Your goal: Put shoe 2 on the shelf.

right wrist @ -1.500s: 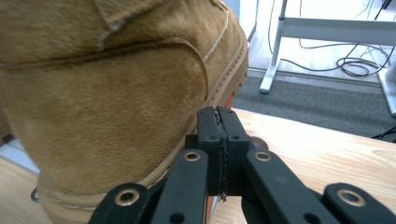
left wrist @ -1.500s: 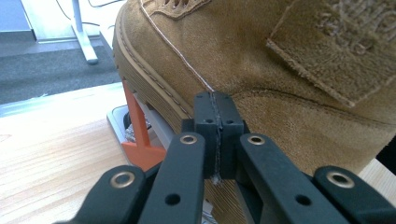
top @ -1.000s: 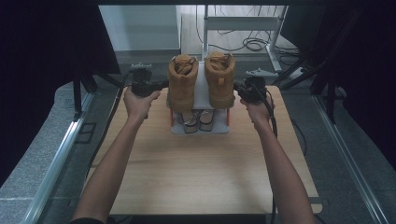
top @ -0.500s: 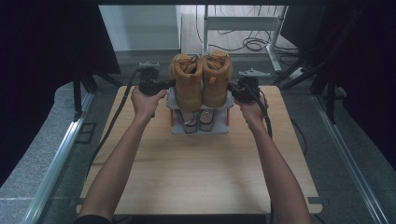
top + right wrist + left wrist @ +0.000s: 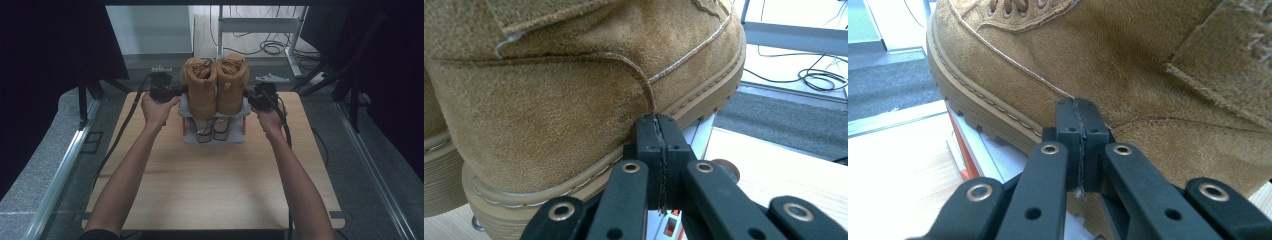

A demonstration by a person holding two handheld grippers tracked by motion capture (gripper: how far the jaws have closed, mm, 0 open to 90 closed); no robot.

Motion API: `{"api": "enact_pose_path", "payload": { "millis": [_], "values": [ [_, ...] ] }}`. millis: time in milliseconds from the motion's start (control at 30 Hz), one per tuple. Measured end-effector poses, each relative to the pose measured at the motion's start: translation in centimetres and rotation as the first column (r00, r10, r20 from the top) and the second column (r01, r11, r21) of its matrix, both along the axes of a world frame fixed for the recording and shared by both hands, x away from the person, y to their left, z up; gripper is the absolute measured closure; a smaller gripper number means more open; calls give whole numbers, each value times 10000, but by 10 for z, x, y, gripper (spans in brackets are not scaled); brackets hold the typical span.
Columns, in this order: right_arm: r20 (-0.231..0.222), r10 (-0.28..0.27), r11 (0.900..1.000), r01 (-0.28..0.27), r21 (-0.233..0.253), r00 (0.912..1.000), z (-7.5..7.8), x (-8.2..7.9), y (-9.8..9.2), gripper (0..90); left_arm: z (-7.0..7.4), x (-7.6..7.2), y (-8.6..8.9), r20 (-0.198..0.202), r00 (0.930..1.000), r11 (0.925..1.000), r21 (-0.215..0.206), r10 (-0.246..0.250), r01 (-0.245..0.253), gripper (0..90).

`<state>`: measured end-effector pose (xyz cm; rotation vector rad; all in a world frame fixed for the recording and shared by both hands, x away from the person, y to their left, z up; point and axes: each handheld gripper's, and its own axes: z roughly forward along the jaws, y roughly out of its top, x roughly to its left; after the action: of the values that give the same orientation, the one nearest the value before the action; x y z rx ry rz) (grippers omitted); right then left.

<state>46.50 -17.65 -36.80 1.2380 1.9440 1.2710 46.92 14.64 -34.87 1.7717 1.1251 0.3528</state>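
No text, label, brand, number or sign can be read in any of the views. The left boot (image 5: 1128, 75) carries a sewn suede patch at its ankle, but nothing legible stands on it. The right boot (image 5: 549, 85) shows plain suede and stitching, with no mark to read. The rack (image 5: 214, 136) bears no lettering that can be made out.

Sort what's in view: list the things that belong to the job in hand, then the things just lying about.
Part of the job:
left boot
right boot
shoe rack
left gripper, shut, tips against the left boot
right gripper, shut, tips against the right boot

Just lying about:
sandals on the rack's lower shelf
cables on the floor beyond the table
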Motion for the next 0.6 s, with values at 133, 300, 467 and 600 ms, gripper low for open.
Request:
{"api": "enact_pose_path", "payload": {
  "millis": [133, 300, 467, 600],
  "values": [
    [93, 63, 9998, -65, 201, 9999, -1, -1, -3, 898, 0, -2, 6, 232, 9997, 9998, -165, 117, -113, 892],
    [378, -82, 9980, 58, 636, 9993, 6, -9, -13, 898, 7, -11, 18, 552, 9981, 9994, -233, 276, -264, 892],
    [541, -58, 9960, 9, 894, 9985, 10, -19, -22, 897, 8, -24, 28, 759, 9967, 9994, -214, 302, -287, 889],
    [581, 24, 9950, -82, 999, 9983, 8, -27, -23, 892, 3, -33, 34, 793, 9965, 9994, -236, 276, -258, 882]
  ]
}}
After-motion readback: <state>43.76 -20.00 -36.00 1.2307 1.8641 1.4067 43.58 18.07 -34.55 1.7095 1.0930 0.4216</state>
